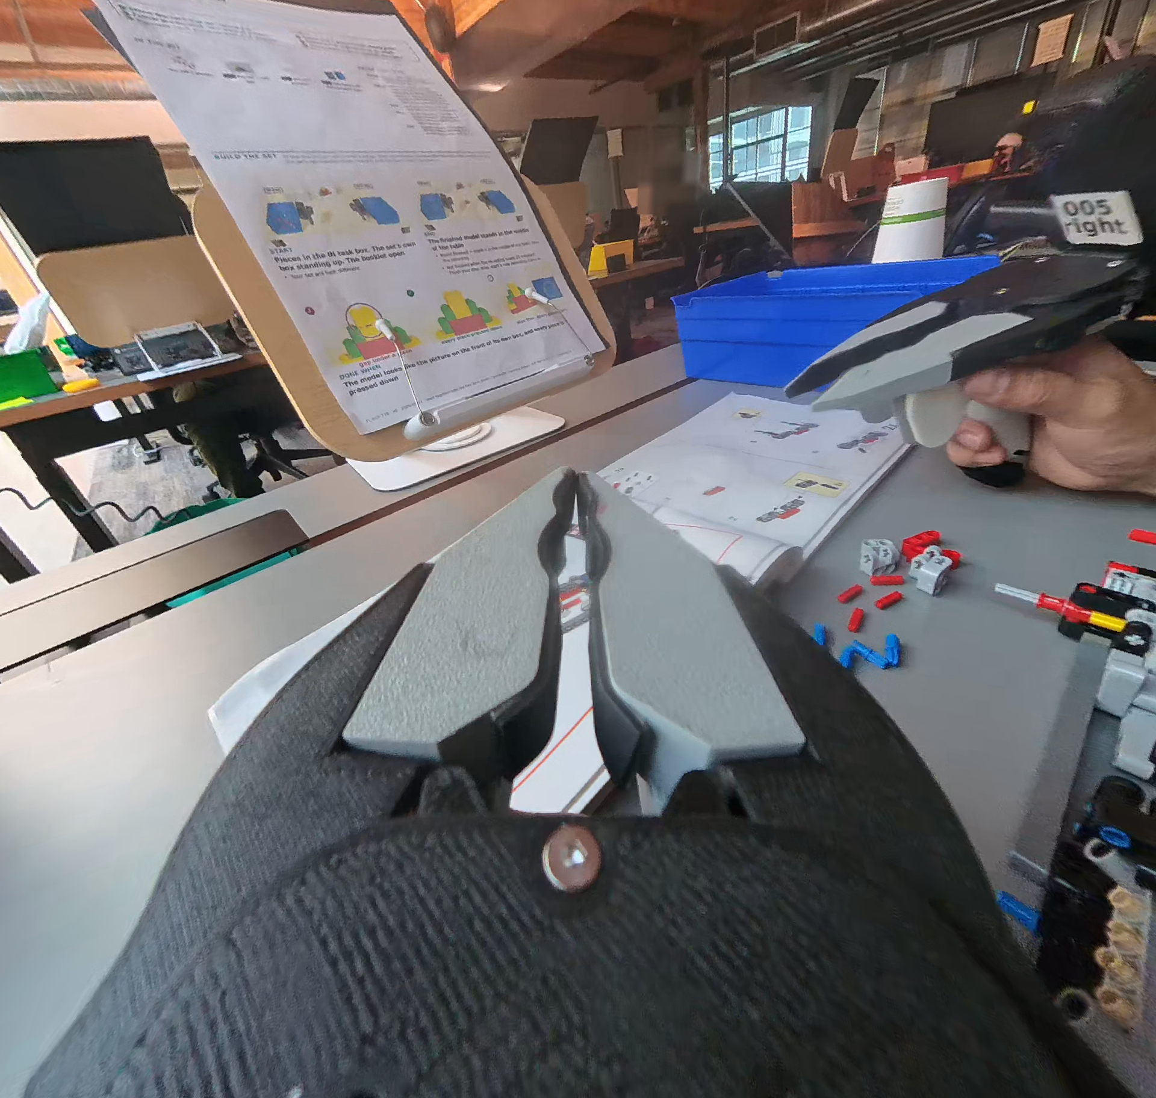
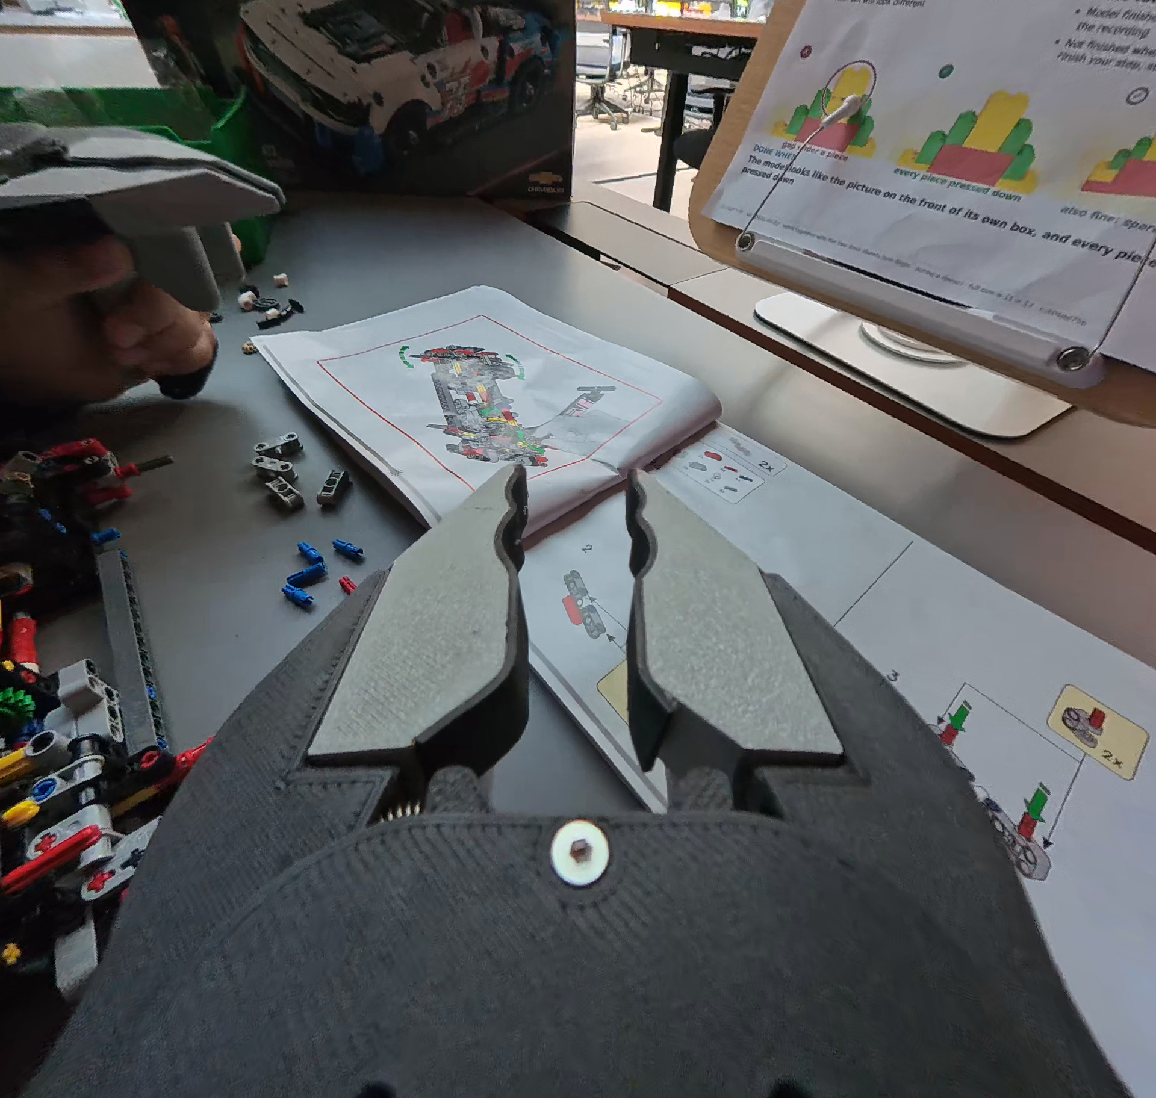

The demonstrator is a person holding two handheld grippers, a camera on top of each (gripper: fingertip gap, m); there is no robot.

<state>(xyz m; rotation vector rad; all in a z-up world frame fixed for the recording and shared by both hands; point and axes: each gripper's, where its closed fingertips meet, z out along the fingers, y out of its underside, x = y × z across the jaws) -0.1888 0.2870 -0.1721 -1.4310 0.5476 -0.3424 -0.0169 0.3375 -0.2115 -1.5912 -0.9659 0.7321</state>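
My left gripper (image 1: 575, 481) is shut, its fingertips touching with nothing seen between them. It hovers above the left page of an open instruction booklet (image 1: 750, 467) on the grey table (image 1: 156, 755). My right gripper (image 2: 575, 487) is open with nothing between its pads, above the booklet's fold (image 2: 488, 392). A hand holds each gripper. The right gripper also shows in the left wrist view (image 1: 807, 389), over the booklet's far edge. The left gripper shows in the right wrist view (image 2: 269, 192), at the upper left.
Loose grey connectors (image 1: 882, 555), red pins (image 1: 869, 596) and blue pins (image 1: 869, 652) lie beside a part-built model (image 1: 1120, 624). Dark connectors (image 2: 281, 474) and blue pins (image 2: 313, 567) lie left of the booklet. A blue bin (image 1: 813, 311), a sheet stand (image 1: 375, 223) and a car box (image 2: 375, 67) stand behind. Tip to tip, the grippers are about 20 centimetres apart.
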